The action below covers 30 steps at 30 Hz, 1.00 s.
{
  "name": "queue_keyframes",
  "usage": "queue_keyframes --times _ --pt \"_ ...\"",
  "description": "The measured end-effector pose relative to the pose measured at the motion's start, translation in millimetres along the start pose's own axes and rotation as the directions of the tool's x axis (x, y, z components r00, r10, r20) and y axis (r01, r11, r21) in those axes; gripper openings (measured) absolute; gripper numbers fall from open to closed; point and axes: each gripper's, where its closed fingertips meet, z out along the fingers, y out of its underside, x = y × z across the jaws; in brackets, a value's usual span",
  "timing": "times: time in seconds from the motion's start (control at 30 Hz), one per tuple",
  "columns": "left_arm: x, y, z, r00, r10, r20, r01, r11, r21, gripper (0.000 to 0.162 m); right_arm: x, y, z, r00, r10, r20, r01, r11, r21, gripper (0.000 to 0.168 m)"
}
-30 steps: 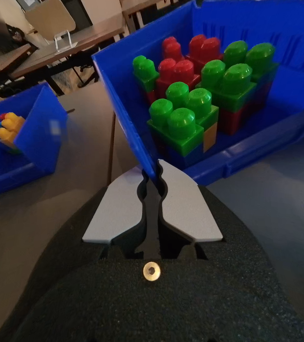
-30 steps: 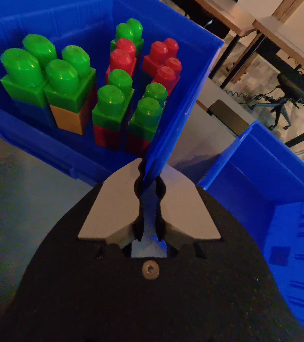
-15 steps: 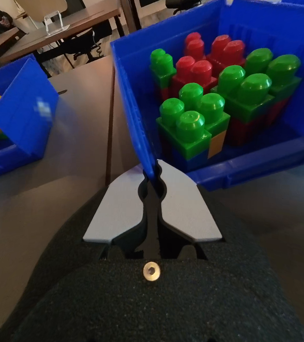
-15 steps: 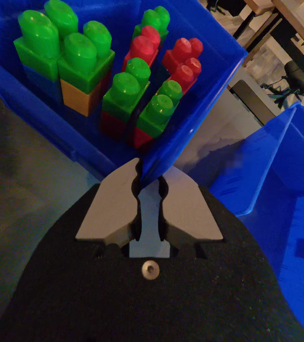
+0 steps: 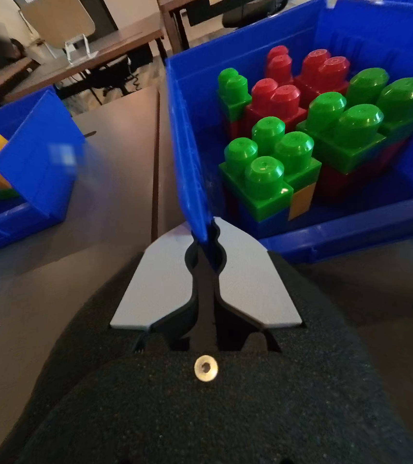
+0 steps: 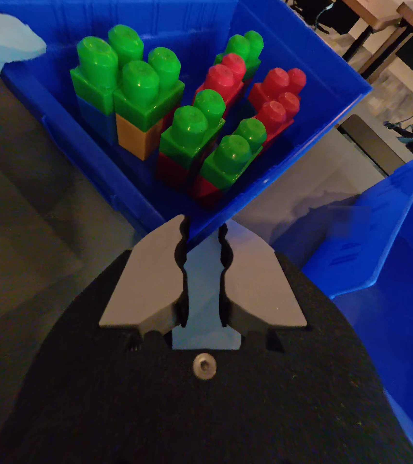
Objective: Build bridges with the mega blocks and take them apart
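The left gripper (image 5: 209,233) is clamping the blue bin (image 5: 187,150) by one side wall; the right gripper (image 6: 204,227) is clamping the opposite corner. The blocks (image 5: 268,165) are standing between them.

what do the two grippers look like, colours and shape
Left gripper and right gripper look alike: two pale grey, wedge-shaped fingers with wavy black inner edges, set in a rough black, rounded body. A small silver screw sits centred below the fingers. No cables, markings or sleeves show.
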Motion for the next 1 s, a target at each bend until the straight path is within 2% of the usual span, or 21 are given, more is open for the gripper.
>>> queue_keyframes --times 0.07,0.13,0.23,0.37,0.57,0.67,0.73,0.8,0.93,1.0 --pt "-2 -3 -2 0.999 0.031 0.041 -0.032 0.999 0.018 0.016 2 -5 -6 1.000 -0.007 0.005 0.006 0.999 0.040 0.042" --pt "-2 -6 -4 0.998 0.019 0.053 -0.020 1.000 0.015 0.023 5 -9 -17 0.999 -0.032 0.004 0.031 0.997 0.068 0.052" --pt "-1 -12 -14 0.996 -0.056 0.072 0.056 0.998 0.003 0.041 10 -19 -43 0.999 -0.017 0.038 0.012 0.990 0.141 0.055" --pt "22 -41 -37 0.994 -0.087 0.062 0.084 0.995 0.054 0.066 42 -19 -83 1.000 0.004 0.003 -0.005 0.976 0.218 0.061" --pt "110 -104 -73 0.997 -0.063 -0.034 0.069 0.972 0.224 0.063 116 23 -135 0.983 0.116 -0.141 -0.074 0.961 0.268 0.061" --pt "170 -127 -79 0.986 -0.048 -0.158 0.091 0.956 0.277 0.058 152 55 -155 0.955 0.187 -0.228 -0.122 0.955 0.271 0.061" --pt "207 -131 -69 0.974 -0.041 -0.225 0.100 0.961 0.257 0.057 175 78 -163 0.929 0.222 -0.296 -0.143 0.953 0.266 0.064" --pt "229 -125 -48 0.976 -0.021 -0.218 0.069 0.974 0.215 0.054 190 97 -166 0.910 0.266 -0.318 -0.186 0.947 0.261 0.066" --pt "259 -112 -7 0.971 -0.054 -0.235 0.088 0.987 0.137 0.052 209 132 -154 0.890 0.317 -0.326 -0.269 0.945 0.186 0.070" --pt "266 -108 9 0.967 -0.082 -0.240 0.109 0.989 0.103 0.047 214 143 -145 0.886 0.344 -0.311 -0.310 0.938 0.155 0.065"
